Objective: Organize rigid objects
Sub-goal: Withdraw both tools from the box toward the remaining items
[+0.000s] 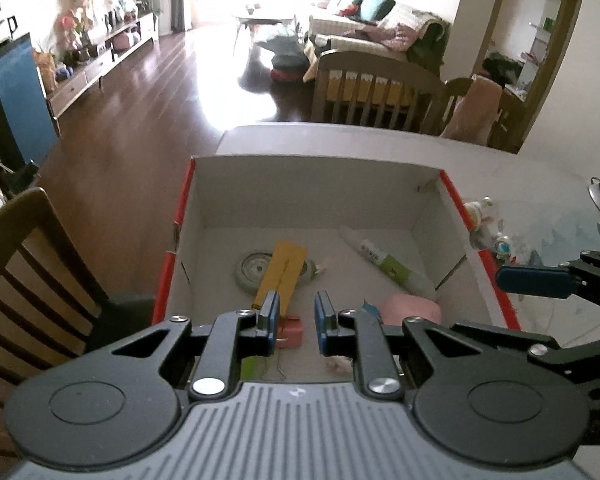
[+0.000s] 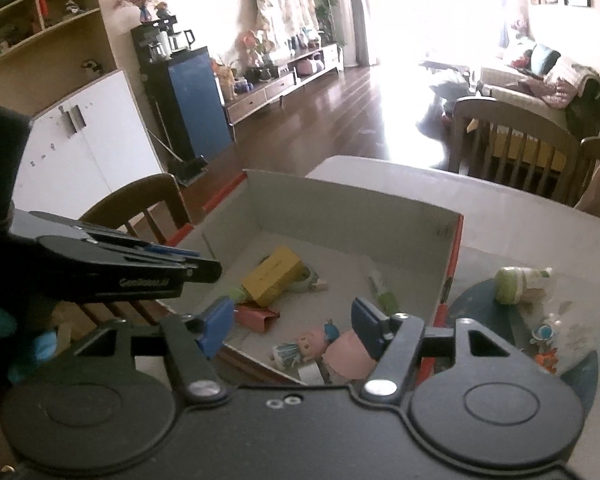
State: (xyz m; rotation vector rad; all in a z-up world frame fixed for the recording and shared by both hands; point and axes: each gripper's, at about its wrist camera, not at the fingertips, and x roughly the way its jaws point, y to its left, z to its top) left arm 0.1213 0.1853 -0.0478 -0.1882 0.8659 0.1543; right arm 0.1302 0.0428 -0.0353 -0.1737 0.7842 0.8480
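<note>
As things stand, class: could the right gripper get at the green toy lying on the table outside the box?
Probably yes. The right gripper is open and empty above the box, and the green toy lies uncovered on the table just past the box's right wall, with nothing between them.

You see a white box [image 1: 320,184] with red edges — inside, a yellow packet [image 1: 282,272], a pink block [image 1: 412,310], a white-and-green tube [image 1: 384,260].
</note>
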